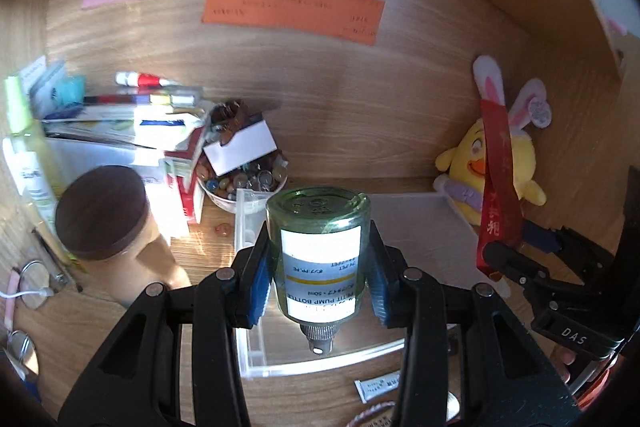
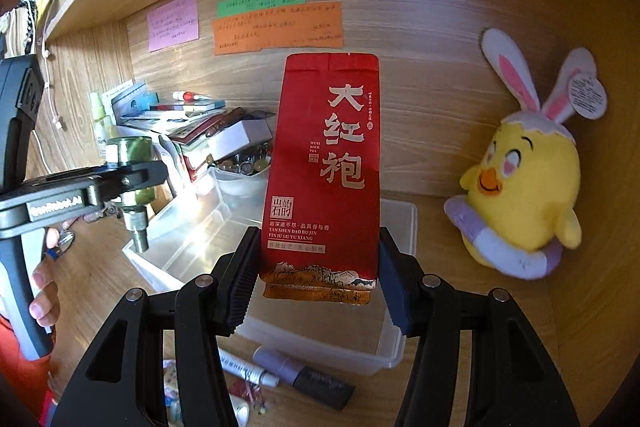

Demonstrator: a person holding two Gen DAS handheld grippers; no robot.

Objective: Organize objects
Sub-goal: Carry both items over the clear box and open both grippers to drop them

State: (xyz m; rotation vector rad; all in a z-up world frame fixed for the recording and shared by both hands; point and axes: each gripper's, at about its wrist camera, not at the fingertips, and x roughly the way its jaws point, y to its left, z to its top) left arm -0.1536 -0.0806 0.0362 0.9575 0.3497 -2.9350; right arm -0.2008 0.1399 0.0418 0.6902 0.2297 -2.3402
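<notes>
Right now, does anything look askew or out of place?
Yes: the green pump bottle sits upside down in the left gripper, nozzle toward the camera. The red tea packet in the right gripper stands upright.

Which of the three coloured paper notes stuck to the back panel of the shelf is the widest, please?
The orange note is the widest: it lies below the narrower green strip, right of the squarish pink note.
</notes>
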